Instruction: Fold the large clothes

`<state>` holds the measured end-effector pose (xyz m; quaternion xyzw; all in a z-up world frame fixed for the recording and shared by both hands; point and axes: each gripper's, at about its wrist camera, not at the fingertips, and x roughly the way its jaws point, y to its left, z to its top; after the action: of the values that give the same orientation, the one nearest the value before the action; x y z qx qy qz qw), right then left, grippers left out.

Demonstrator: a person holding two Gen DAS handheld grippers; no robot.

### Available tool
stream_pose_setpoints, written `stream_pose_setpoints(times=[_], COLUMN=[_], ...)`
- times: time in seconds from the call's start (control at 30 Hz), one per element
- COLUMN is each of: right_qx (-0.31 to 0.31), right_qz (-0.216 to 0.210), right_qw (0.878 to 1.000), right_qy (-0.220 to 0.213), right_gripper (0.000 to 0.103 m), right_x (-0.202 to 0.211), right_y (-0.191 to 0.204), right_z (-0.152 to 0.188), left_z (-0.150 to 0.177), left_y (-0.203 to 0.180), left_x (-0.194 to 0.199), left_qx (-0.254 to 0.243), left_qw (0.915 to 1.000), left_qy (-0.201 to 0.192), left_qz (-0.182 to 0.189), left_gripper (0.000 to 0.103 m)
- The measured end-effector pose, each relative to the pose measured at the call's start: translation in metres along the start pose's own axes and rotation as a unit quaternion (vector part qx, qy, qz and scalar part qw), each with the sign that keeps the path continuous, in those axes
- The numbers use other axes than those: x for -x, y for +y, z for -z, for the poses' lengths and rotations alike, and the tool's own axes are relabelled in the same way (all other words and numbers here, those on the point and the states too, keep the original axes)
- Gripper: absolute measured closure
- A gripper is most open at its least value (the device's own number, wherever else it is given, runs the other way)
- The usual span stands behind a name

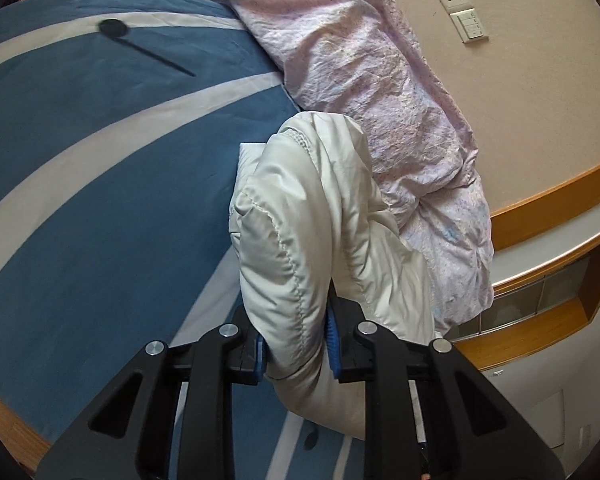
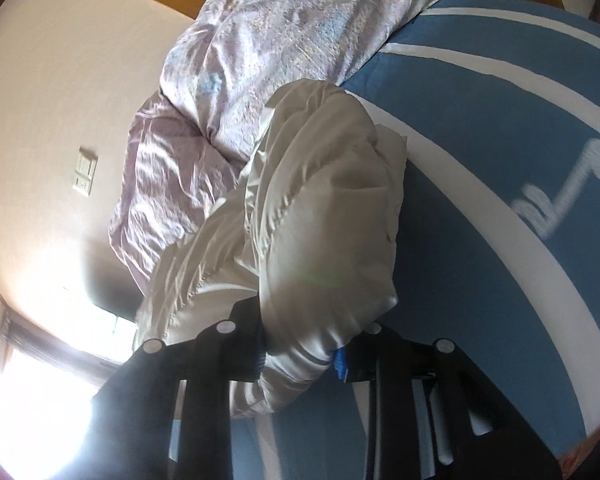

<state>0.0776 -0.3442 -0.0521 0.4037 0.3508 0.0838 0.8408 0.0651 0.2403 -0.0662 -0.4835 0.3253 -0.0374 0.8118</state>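
Note:
A cream padded jacket (image 1: 312, 216) bulges up over the blue bed cover. My left gripper (image 1: 296, 350) is shut on a thick fold of it, with the blue pads (image 1: 334, 336) pressing the fabric from both sides. In the right wrist view the same jacket (image 2: 324, 208) fills the middle, and my right gripper (image 2: 300, 364) is shut on another bunched fold of it. The rest of the jacket hangs and bunches ahead of both grippers, lifted off the bed. The jacket's far end is hidden behind its own bulk.
The bed has a blue cover with pale stripes (image 1: 100, 200). A crumpled lilac quilt (image 1: 380, 92) lies along the bed's wall side, right behind the jacket. A beige wall with a socket plate (image 1: 462, 12) and a wooden headboard shelf (image 1: 548, 216) stand beyond.

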Motion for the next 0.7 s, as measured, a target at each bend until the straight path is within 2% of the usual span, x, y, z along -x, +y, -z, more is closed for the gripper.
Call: stream_pose_setpoints(times=[0.2,0.3,0.43,0.47,0.5,0.57,0.6,0.67,0.7], right_qx=[0.008,0.007,-0.016,-0.01,0.002,0.032,0.06,0.117,0.138], right_qz=[0.001,0.007,0.031,0.052,0.076,0.133,0.178,0.224,0.229], right_qw=[1.0,1.0,0.999,0.998,0.996,0.987,0.973,0.949,0.943], right_qy=[-0.001,0.002,-0.006,-0.018,-0.036,-0.09,-0.137,-0.191,-0.198], right_gripper=[0.076,0.069,0.043,0.036,0.032,0.027,0.027,0.026,0.026], right_x=[0.016,0.014,0.019,0.024,0.03,0.044,0.055,0.065,0.065], right_y=[-0.009,-0.014,-0.023,-0.022,-0.019,-0.008,0.004,0.03,0.039], right_z=[0.02,0.023,0.024,0.024,0.024,0.023,0.024,0.026,0.027], left_z=[0.017,0.019,0.021,0.021,0.021,0.021,0.021,0.021,0.022], left_y=[0.009,0.012,0.01,0.01,0.01,0.012,0.013,0.015,0.015], left_x=[0.015,0.012,0.01,0.009,0.01,0.011,0.011,0.01,0.01], left_qx=[-0.003,-0.013,-0.032,-0.037,-0.04,-0.042,-0.041,-0.041,-0.042], left_qw=[1.0,0.9997,0.9984,0.9977,0.997,0.9959,0.996,0.9964,0.9963], left_qy=[-0.008,-0.01,-0.015,-0.017,-0.02,-0.027,-0.026,-0.024,-0.025], left_qz=[-0.004,-0.018,-0.043,-0.054,-0.062,-0.076,-0.075,-0.07,-0.07], left_gripper=[0.08,0.074,0.064,0.057,0.048,0.042,0.041,0.04,0.04])
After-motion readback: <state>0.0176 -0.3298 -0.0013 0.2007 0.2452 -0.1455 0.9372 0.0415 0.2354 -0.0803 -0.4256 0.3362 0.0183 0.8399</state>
